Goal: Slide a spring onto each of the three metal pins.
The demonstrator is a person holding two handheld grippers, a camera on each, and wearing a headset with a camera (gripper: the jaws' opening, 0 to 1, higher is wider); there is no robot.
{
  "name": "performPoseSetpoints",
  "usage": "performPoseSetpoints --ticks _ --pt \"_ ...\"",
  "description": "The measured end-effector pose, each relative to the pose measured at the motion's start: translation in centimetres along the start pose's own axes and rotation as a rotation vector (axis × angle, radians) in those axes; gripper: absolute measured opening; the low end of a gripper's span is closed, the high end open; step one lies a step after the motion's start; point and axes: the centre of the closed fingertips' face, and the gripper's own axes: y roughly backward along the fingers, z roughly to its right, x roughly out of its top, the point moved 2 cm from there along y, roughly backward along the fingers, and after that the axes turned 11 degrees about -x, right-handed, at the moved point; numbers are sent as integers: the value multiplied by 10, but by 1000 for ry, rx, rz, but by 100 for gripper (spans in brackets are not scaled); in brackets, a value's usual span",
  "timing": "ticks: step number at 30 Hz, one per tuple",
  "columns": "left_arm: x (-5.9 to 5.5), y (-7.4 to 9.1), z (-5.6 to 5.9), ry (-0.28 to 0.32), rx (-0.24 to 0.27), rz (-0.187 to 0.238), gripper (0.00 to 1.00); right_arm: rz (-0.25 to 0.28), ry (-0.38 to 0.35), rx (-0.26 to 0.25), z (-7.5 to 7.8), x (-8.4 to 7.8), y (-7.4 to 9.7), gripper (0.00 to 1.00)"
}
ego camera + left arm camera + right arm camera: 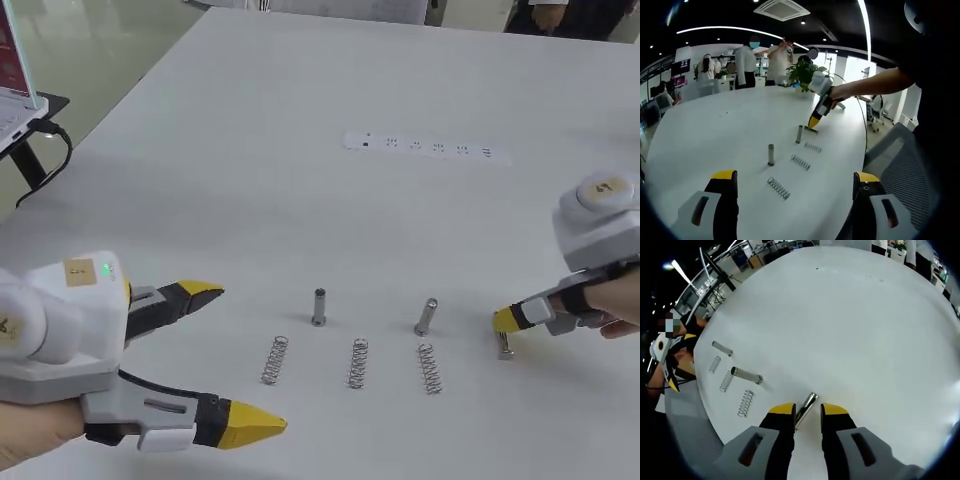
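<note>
- We see the left gripper low at the near left of the white table, its yellow-tipped jaws spread wide and released, with nothing between them.
- The right gripper is down at the table on the far right, jaws close together with the right pin between them. A little gap shows beside the pin, so we cannot tell whether the jaws pinch it or only bracket it.
- In the head view that pin sits just under the yellow tip of the right gripper, its foot on the table.
- The left pin stands upright and free, and the middle pin stands near it, leaning a little in the head view.
- Three springs lie flat in a row nearer to us than the pins: the left spring, the middle spring and the right spring, each apart from the others.
- No spring is on a pin yet, and all three pins are bare.
- A white power strip lies farther back on the table, well apart from the work.
</note>
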Motion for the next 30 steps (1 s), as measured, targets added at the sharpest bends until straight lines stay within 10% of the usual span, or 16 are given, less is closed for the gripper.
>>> performPoseSetpoints --ticks 30 --pt "-7 0 -2 16 6 -4 91 -71 23 -64 0 -2 -7 7"
